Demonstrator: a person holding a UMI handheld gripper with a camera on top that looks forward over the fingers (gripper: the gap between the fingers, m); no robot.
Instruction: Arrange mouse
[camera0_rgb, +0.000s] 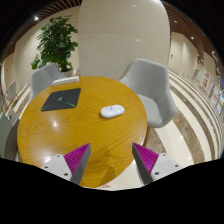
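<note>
A white mouse lies on the round wooden table, to the right of its middle and well beyond my fingers. A dark mouse mat lies flat on the table's far left part, apart from the mouse. My gripper is open and empty, with its magenta pads spread wide over the table's near edge. Nothing stands between the fingers.
A white chair stands right of the table and another white chair behind it at the left. A green potted plant stands at the back left. A wide white column rises behind the table.
</note>
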